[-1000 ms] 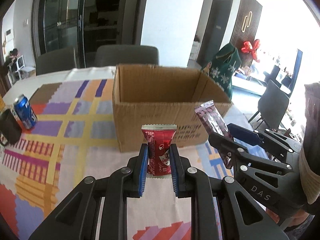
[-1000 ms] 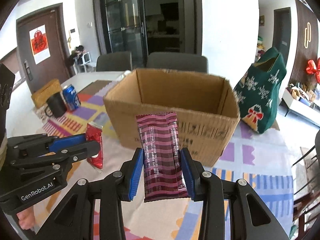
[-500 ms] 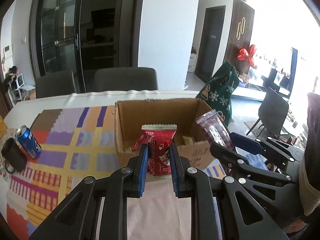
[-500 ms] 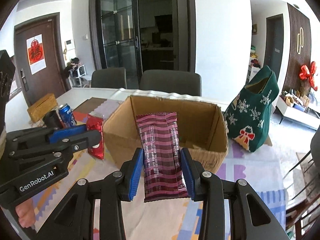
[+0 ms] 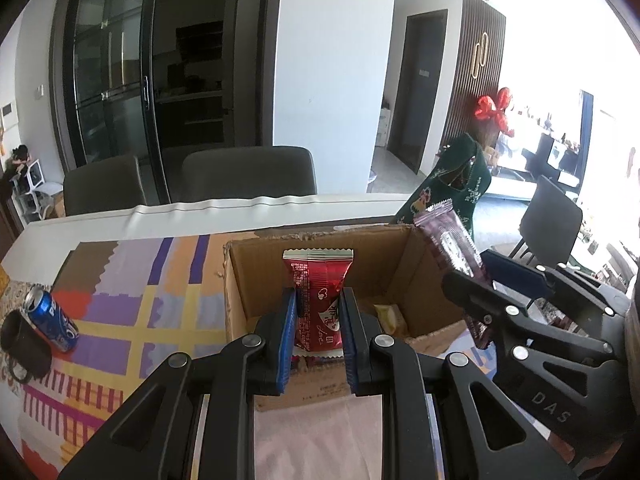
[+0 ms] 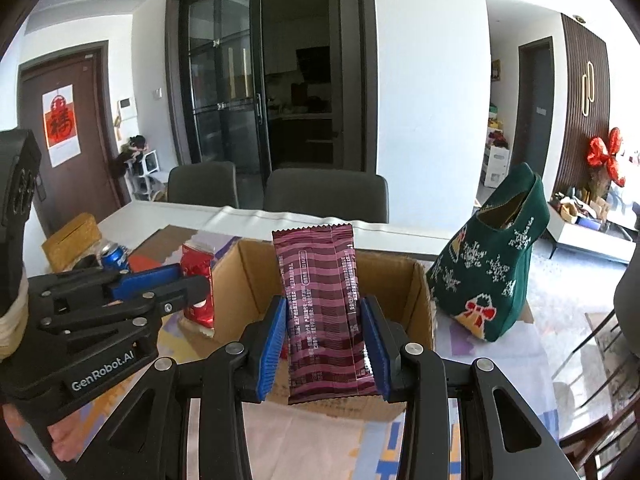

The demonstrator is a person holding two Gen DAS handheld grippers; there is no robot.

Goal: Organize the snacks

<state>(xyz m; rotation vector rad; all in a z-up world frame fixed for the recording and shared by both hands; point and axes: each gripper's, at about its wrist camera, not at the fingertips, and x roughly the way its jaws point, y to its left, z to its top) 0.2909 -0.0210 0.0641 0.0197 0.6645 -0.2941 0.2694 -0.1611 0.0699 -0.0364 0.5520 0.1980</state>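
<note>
My left gripper [image 5: 318,312] is shut on a red snack packet [image 5: 318,300] held upright above the near wall of the open cardboard box [image 5: 404,264]. In the right wrist view my right gripper [image 6: 325,332] is shut on a maroon striped snack bar [image 6: 320,304], also upright over the box [image 6: 416,304]. Each gripper shows in the other's view: the right one with its maroon bar [image 5: 452,244] at the box's right side, the left one with the red packet [image 6: 198,276] at the box's left side. A yellow snack [image 5: 390,316] lies inside the box.
A blue soda can [image 5: 50,318] and a dark mug [image 5: 24,344] stand at the left on the patterned tablecloth [image 5: 132,312]. A green Christmas-patterned bag [image 6: 500,272] sits right of the box. A tan tissue box [image 6: 72,240] and two grey chairs [image 6: 326,196] stand behind.
Both grippers have risen and moved toward the box with their snacks still gripped. The box's inside now shows below them, where before only its front wall faced me.
</note>
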